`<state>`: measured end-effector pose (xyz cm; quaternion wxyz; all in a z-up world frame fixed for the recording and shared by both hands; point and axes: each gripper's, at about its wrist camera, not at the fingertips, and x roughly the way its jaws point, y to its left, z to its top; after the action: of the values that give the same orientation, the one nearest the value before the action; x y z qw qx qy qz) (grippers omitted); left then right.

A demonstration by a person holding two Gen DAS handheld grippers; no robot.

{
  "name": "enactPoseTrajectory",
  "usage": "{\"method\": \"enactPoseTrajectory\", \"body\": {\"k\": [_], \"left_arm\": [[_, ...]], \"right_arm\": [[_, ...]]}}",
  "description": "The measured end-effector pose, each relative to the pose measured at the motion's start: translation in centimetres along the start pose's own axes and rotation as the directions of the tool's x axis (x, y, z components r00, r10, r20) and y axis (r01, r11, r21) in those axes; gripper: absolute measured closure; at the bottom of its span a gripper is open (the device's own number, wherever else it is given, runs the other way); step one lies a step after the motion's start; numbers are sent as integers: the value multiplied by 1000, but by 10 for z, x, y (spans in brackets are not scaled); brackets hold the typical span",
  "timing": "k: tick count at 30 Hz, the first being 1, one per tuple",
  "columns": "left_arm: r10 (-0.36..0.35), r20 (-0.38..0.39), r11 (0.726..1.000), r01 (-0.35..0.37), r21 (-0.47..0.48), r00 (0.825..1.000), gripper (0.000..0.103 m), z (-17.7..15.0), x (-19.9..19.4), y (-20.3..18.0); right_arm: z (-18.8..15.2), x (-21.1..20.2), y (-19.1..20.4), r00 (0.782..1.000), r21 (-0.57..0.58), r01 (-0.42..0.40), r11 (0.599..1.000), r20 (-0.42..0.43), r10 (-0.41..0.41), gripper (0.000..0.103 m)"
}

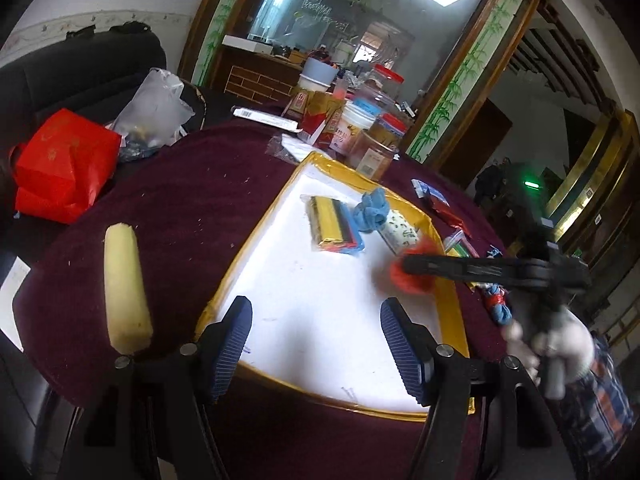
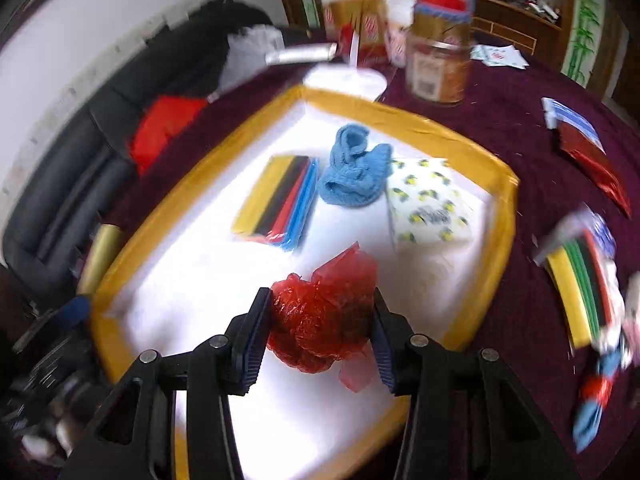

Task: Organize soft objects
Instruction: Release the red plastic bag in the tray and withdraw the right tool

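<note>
My right gripper [image 2: 319, 296] is shut on a crumpled red plastic bag [image 2: 320, 320] and holds it just above the near part of the white, yellow-rimmed tray [image 2: 200, 272]. On the tray lie a striped pack of coloured sheets [image 2: 276, 200], a blue knitted cloth [image 2: 352, 176] and a patterned tissue pack [image 2: 428, 200]. In the left wrist view the right gripper [image 1: 412, 268] reaches in from the right with the red bag [image 1: 408, 282] over the tray's right rim. My left gripper [image 1: 316, 308] stands open and empty over the tray's [image 1: 320, 288] near edge. A pale yellow foam roll [image 1: 126, 292] lies on the maroon cloth to its left.
Jars and boxes [image 1: 376, 148] crowd the table's far side. A red paper bag [image 1: 60, 168] sits at the left by a black sofa. Right of the tray lie another striped pack [image 2: 576, 292] and a blue-red bundle [image 2: 596, 400]. A gloved hand [image 1: 560, 344] holds the right gripper.
</note>
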<state>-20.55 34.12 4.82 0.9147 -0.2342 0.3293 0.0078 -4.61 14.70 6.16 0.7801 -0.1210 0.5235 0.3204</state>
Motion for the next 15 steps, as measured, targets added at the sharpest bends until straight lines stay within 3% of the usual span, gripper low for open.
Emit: {"method": "enactPoseTrajectory", "body": {"k": [6, 9, 13, 15], "left_arm": [[-8, -6, 1000, 8, -14, 1000, 33, -1, 3, 10], [-28, -9, 999, 28, -19, 1000, 33, -1, 4, 13], [-48, -8, 999, 48, -25, 999, 32, -1, 3, 15], [-64, 0, 998, 64, -29, 998, 32, 0, 1, 15]], "right_arm": [[36, 26, -15, 987, 22, 158, 987, 9, -158, 55], [40, 19, -24, 992, 64, 118, 991, 34, -120, 45], [33, -14, -21, 985, 96, 61, 994, 154, -75, 29], [32, -16, -13, 986, 80, 12, 997, 164, -26, 28]]}}
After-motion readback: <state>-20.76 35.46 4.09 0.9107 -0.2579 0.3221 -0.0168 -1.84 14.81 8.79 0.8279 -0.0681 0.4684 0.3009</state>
